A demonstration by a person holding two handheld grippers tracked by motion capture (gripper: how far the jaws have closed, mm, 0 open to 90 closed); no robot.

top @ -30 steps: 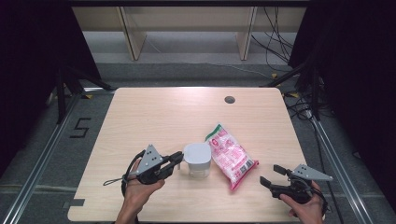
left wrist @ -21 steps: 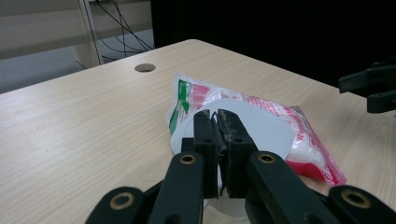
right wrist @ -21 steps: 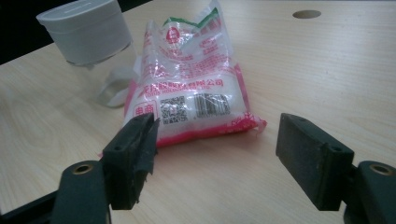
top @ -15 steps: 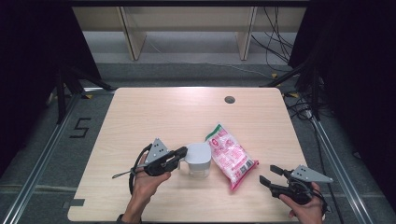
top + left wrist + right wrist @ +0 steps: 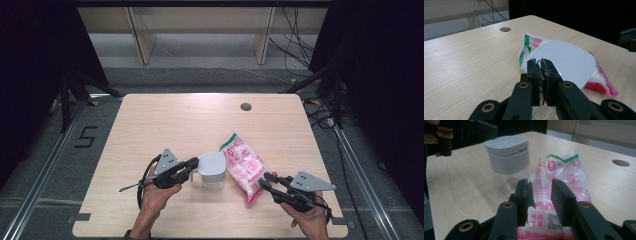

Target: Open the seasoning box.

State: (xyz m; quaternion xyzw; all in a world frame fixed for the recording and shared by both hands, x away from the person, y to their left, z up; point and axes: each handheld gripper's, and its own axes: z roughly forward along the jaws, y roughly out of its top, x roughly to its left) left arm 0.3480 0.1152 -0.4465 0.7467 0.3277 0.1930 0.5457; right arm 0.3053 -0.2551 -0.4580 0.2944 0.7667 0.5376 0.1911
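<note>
A clear jug [image 5: 212, 172] with a white lid [image 5: 564, 61] stands at the table's near middle. My left gripper [image 5: 192, 165] reaches it from the left, its jaws almost together on the jug's clear handle; in the left gripper view [image 5: 541, 62] a thin clear strip sits between them. A pink and white snack bag [image 5: 243, 164] lies flat just right of the jug. My right gripper [image 5: 266, 181] is at the bag's near end. Its jaws have just been closing and, in the right gripper view [image 5: 540, 186], still stand apart with the bag [image 5: 560, 173] between them.
The jug [image 5: 507, 155] stands left of the bag in the right gripper view, with the left gripper behind it. A round cable hole [image 5: 245, 106] sits near the table's far edge [image 5: 210, 95]. Bare wood lies to the left and far side. Shelving legs and cables stand beyond.
My right gripper has moved left and forward up to the bag's near end, and its jaws have narrowed. The left gripper and the jug have barely moved.
</note>
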